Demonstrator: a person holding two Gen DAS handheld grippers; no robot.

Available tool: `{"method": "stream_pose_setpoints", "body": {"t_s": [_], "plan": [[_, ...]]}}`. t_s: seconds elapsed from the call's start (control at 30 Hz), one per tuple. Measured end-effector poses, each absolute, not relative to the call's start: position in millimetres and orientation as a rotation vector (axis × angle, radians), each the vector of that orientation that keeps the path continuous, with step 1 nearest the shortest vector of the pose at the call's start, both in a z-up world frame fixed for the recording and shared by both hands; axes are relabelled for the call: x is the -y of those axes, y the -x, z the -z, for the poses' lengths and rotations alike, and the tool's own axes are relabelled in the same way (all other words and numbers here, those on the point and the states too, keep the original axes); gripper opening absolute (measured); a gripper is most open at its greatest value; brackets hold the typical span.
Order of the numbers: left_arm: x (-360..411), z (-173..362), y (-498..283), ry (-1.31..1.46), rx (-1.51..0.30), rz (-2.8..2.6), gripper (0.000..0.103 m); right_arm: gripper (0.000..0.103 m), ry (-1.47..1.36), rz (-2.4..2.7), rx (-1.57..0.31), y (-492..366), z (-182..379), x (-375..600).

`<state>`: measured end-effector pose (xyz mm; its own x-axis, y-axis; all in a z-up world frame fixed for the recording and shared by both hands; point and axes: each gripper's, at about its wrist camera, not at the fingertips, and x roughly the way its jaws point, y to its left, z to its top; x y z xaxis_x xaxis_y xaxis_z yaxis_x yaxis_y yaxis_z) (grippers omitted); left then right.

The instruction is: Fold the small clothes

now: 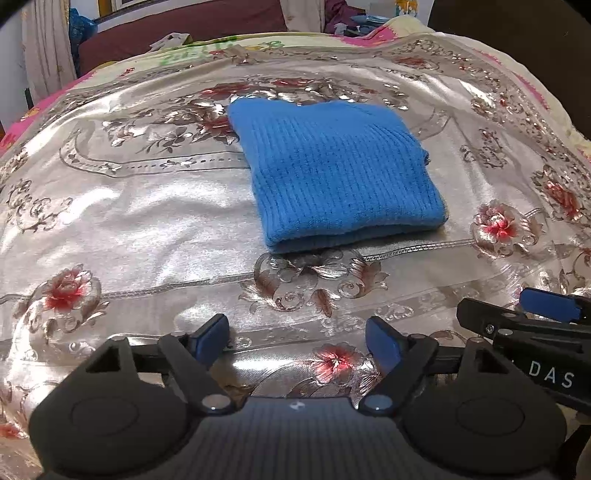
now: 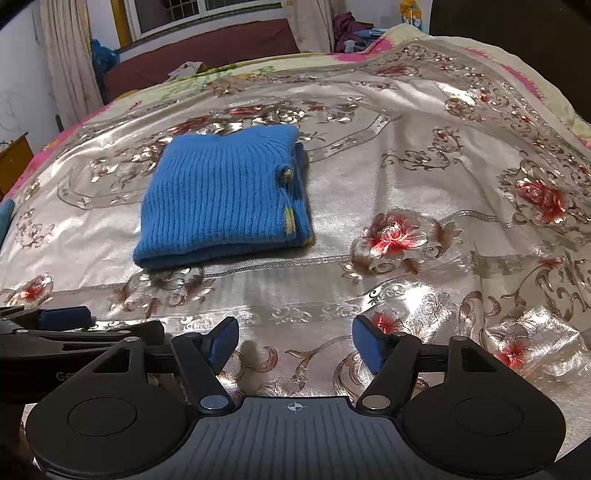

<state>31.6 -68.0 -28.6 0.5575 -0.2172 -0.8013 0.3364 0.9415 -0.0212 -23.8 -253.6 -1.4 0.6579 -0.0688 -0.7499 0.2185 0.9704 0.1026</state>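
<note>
A blue ribbed knit garment (image 1: pixel 332 173) lies folded into a compact rectangle on the shiny floral cover (image 1: pixel 147 206). In the right wrist view the garment (image 2: pixel 221 199) shows a small button and a yellow label on its right edge. My left gripper (image 1: pixel 297 341) is open and empty, hovering over the cover in front of the garment. My right gripper (image 2: pixel 293 345) is open and empty, to the right of and in front of the garment. Each gripper shows at the edge of the other's view.
The floral cover (image 2: pixel 406 184) is spread over a bed with a pink and yellow blanket (image 2: pixel 517 70) underneath. A dark red headboard or sofa (image 2: pixel 207 48), curtains and a window stand at the far side. Piled clothes (image 2: pixel 351 29) lie beyond the bed.
</note>
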Motion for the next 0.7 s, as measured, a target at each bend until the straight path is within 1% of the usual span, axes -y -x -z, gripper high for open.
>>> {"method": "stream_pose_setpoints", "body": {"t_s": [0.13, 0.2, 0.37, 0.5, 0.7], "plan": [[68.6, 28.2, -31.1, -0.15, -0.927, 0.318, 0.087, 0.071, -0.188, 0.169, -0.842, 23.9, 1.5, 253.2], [68.2, 28.1, -31.0, -0.151, -0.929, 0.315, 0.088, 0.075, -0.187, 0.179, -0.844, 24.4, 1.2, 254.1], [66.7, 27.5, -30.3, -0.142, -0.932, 0.315, 0.089, 0.075, -0.187, 0.18, -0.843, 25.4, 0.4, 254.3], [65.6, 26.9, -29.2, -0.137, -0.934, 0.318, 0.089, 0.079, -0.183, 0.193, -0.851, 26.5, 0.4, 254.8], [65.2, 26.8, -28.5, -0.137, -0.941, 0.313, 0.093, 0.079, -0.182, 0.203, -0.858, 28.9, 0.8, 255.7]]}}
